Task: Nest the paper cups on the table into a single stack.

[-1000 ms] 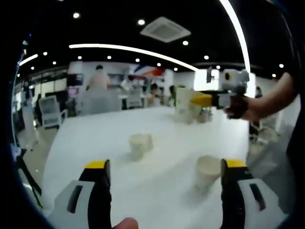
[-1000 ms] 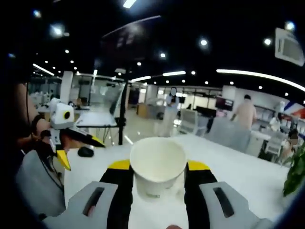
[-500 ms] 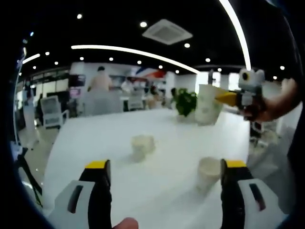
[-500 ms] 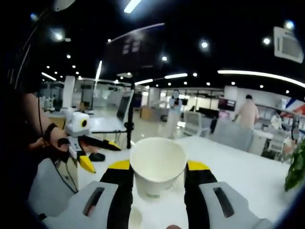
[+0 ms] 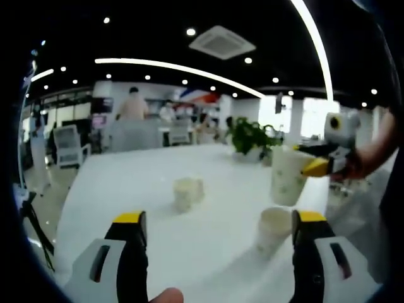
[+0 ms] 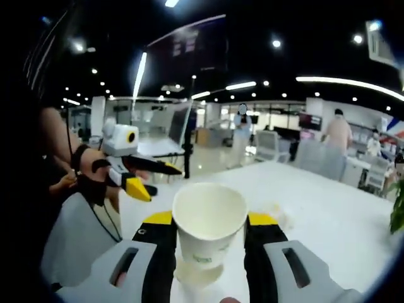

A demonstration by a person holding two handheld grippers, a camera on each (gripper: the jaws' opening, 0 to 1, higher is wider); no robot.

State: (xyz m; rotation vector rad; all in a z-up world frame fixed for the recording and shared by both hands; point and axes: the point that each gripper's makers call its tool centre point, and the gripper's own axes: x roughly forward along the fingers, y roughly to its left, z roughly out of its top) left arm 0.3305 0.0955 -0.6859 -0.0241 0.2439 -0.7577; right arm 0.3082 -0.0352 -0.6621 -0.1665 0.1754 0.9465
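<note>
No stack exists yet, by my reading. The right claw [image 6: 208, 243] is clamped on a paper cup [image 6: 208, 224], held in the air above and just beside a standing cup [image 5: 275, 225] on the white bench [image 5: 126, 183]; another cup [image 5: 187, 191] waits farther off. The left claw [image 5: 214, 252] hangs apart, holding nothing. Beyond the bench: an open office with ceiling lights, chairs, a potted plant [image 5: 249, 136], and people.

Held cup [image 6: 207, 237] hides most of cup below [image 6: 197, 275].
</note>
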